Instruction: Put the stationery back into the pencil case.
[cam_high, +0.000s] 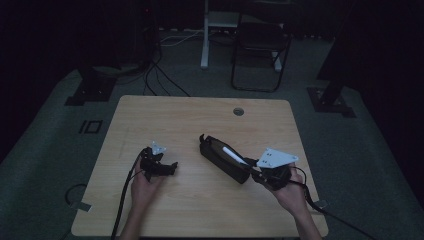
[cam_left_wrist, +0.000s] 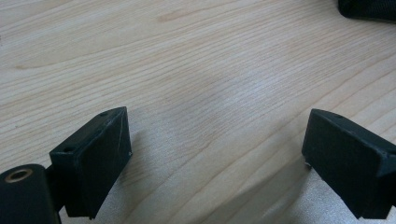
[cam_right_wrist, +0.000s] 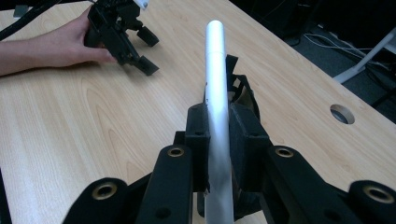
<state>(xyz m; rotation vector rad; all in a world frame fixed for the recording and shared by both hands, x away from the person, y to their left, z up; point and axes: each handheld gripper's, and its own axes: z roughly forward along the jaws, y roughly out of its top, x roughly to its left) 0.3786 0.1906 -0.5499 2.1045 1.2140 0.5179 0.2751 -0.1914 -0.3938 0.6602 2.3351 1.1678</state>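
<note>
The room is dim, with a dark grey carpeted floor (cam_high: 45, 150), a black folding chair (cam_high: 260, 47) and the white leg of a desk (cam_high: 205, 35) beyond the far edge, and black cables (cam_high: 160, 80) trailing over the carpet. Filling the middle is a light wooden rectangular table (cam_high: 200, 205) with rounded corners and a round cable hole (cam_high: 238, 111) near its far edge.

Just ahead of the right gripper (cam_high: 256, 167) lies a long black fabric pouch (cam_high: 222, 159), its long axis running diagonally from that gripper away toward the table's far left. Its top looks open. A slim white cylindrical pen-like stick (cam_right_wrist: 217, 93) follows the same line: in the right gripper view it runs straight out from between the jaws, its rounded far tip pointing ahead and away over the pouch (cam_right_wrist: 243, 93).

The right gripper (cam_right_wrist: 218, 140) is clenched on this white stick, both black pads pressed against its sides. The person's right hand (cam_high: 287, 192) holds the gripper from below and behind, forearm coming in from the near edge.

The left gripper (cam_high: 167, 167) sits well to the left of the pouch, resting low over the bare wood, jaws pointed to the right toward the pouch. Its jaws stand wide apart with nothing between them, released (cam_left_wrist: 217, 154). The left hand (cam_high: 142, 185) cups it from behind, fingers (cam_right_wrist: 100, 56) resting on the tabletop.
</note>
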